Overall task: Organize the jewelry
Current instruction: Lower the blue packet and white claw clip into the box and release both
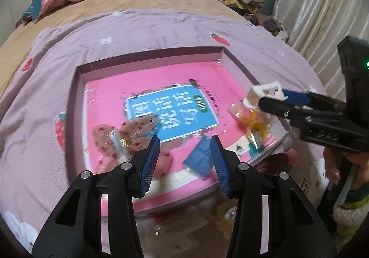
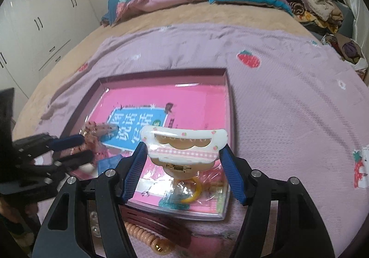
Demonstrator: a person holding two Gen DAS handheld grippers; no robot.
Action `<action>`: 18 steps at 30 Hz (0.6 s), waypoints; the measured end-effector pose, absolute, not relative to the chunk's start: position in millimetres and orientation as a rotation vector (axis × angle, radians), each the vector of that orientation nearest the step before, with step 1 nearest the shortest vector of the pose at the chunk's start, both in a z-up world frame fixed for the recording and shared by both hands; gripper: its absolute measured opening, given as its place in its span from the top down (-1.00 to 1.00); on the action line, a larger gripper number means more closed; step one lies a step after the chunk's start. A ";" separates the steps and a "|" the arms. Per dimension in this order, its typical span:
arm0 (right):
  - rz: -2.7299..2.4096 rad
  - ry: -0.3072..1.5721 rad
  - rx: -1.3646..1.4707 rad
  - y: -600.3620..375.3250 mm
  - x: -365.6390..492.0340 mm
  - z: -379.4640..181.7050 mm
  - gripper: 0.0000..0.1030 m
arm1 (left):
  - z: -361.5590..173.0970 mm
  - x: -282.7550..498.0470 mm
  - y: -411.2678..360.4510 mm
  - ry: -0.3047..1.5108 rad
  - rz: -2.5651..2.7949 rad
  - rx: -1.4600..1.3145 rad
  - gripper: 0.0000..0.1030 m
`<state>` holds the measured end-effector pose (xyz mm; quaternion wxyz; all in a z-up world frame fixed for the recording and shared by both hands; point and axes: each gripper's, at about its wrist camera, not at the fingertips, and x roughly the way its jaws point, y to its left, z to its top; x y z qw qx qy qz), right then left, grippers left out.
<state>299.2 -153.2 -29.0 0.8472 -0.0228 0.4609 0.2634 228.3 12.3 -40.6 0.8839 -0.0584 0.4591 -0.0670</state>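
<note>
Hair clip (image 2: 184, 146) prob. between right gripper (image 2: 184, 171) fingers

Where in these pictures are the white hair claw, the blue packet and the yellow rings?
white hair claw (image 2: 184, 142): right wrist view, on its gingham ribbon band.
blue packet (image 1: 198, 159): left wrist view, middle of its flat face, inside the box.
yellow rings (image 1: 258, 127): left wrist view, on the nearer ring in its clear bag.

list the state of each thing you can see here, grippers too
left gripper: open, empty, over the near part of the tray
right gripper: shut on the white hair claw
white hair claw: held, lifted above the tray
tray: lidless, on the bedspread
blue packet: lying in the tray
yellow rings bag: lying in the tray's right side
dotted hair bow: bagged, lying in the tray
</note>
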 end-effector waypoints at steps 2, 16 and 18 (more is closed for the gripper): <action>0.557 0.989 -0.051 -149.8 298.6 -36.4 -0.24 | -39.5 223.6 18.1 0.954 -0.124 -0.130 0.28; 0.537 1.002 -0.002 -160.6 283.8 -34.1 -0.45 | -22.9 195.5 41.1 0.920 -0.054 -0.180 0.18; 0.526 0.990 0.005 -165.8 279.4 -26.7 -0.46 | -17.2 190.4 44.1 0.909 -0.042 -0.190 0.11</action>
